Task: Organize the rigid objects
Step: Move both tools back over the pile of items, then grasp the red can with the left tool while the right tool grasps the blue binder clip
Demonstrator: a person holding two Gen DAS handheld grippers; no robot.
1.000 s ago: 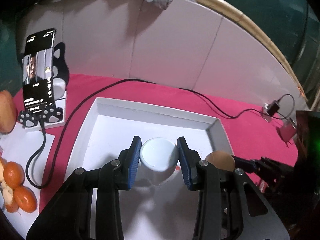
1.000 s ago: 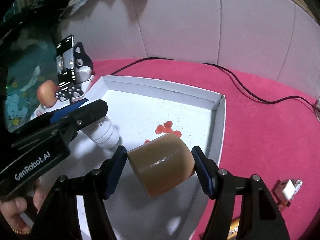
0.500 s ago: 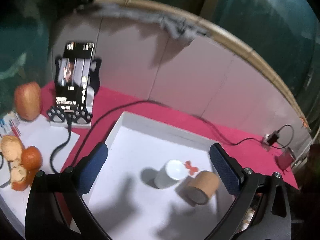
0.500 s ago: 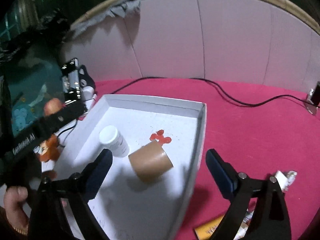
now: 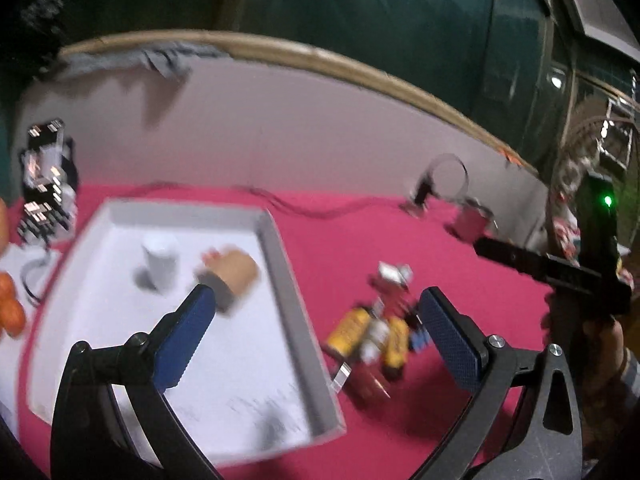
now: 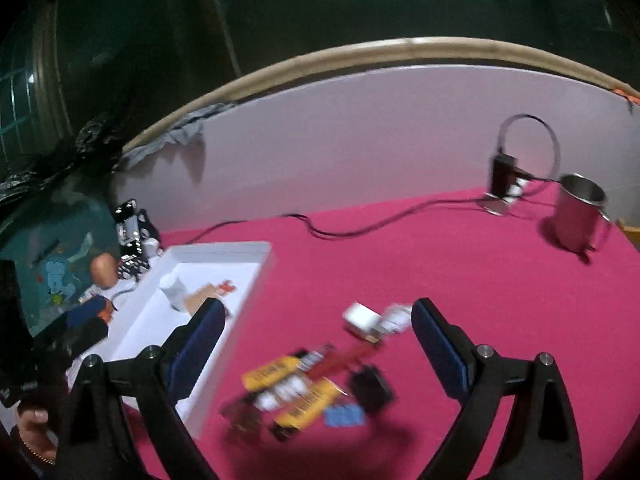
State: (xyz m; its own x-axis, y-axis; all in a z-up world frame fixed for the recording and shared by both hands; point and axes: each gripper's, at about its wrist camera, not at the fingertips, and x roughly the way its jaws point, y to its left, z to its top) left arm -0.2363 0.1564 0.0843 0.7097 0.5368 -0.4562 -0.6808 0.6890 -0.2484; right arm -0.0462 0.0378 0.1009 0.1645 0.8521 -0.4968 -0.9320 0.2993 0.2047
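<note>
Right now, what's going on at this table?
A person is sorting objects into a white tray with two handheld grippers. A white bottle stands in it beside a brown cylinder lying on its side. The left gripper and right gripper are both open and empty, pointed at the pile of small packets on the red cloth.
</note>
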